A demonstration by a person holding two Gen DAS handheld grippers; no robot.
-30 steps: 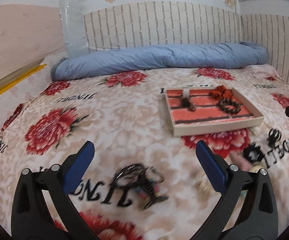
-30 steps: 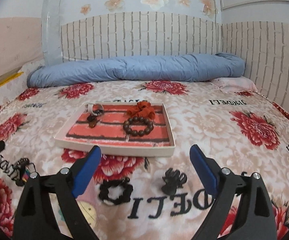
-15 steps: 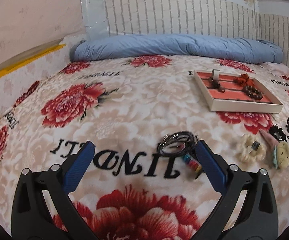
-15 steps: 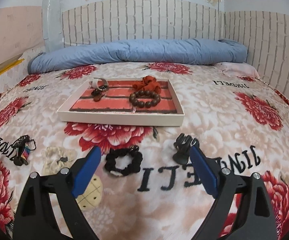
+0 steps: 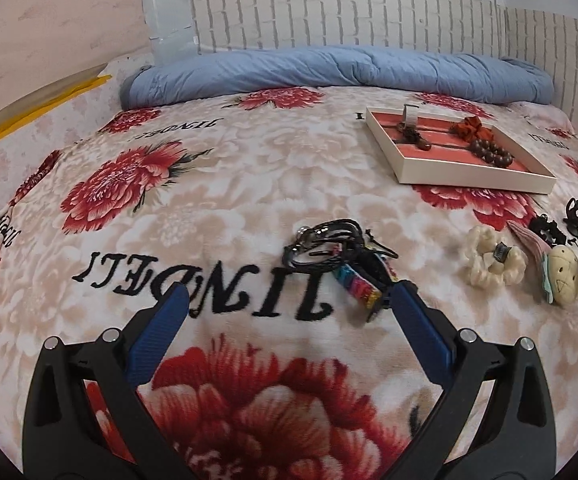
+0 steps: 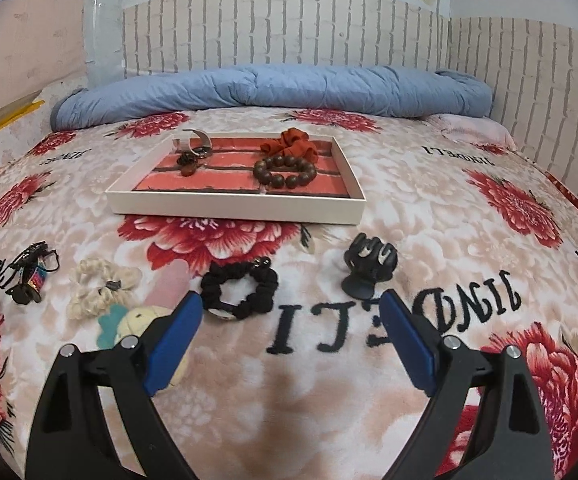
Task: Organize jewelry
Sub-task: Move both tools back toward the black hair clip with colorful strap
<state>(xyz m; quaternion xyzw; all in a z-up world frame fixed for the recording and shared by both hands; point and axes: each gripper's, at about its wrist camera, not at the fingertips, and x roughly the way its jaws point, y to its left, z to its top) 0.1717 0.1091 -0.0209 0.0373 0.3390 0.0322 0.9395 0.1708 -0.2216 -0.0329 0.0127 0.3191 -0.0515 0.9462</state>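
Note:
A white tray [image 6: 237, 213] with a red lining lies on the flowered bedspread; in it are a brown bead bracelet [image 6: 285, 171], an orange scrunchie [image 6: 291, 144] and a small dark piece. My left gripper [image 5: 289, 304] is open, low over the blanket, with a bundle of black cord bracelets [image 5: 331, 246] and its multicoloured tag just ahead of its right finger. My right gripper [image 6: 291, 312] is open too; a black scrunchie [image 6: 241, 296] and a black claw clip [image 6: 369, 266] lie just ahead of its fingertips. The tray [image 5: 473, 179] shows far right in the left wrist view.
A cream scrunchie [image 6: 101, 286], a pink hair clip and a round cream plush clip [image 5: 563, 276] lie between the two grippers. A rolled blue quilt [image 6: 273, 88] runs along the brick-patterned wall at the far end of the bed.
Both grippers have sunk closer to the blanket. The left one swung so the cord bracelets now lie by its right finger; the black scrunchie and claw clip look nearer the right one.

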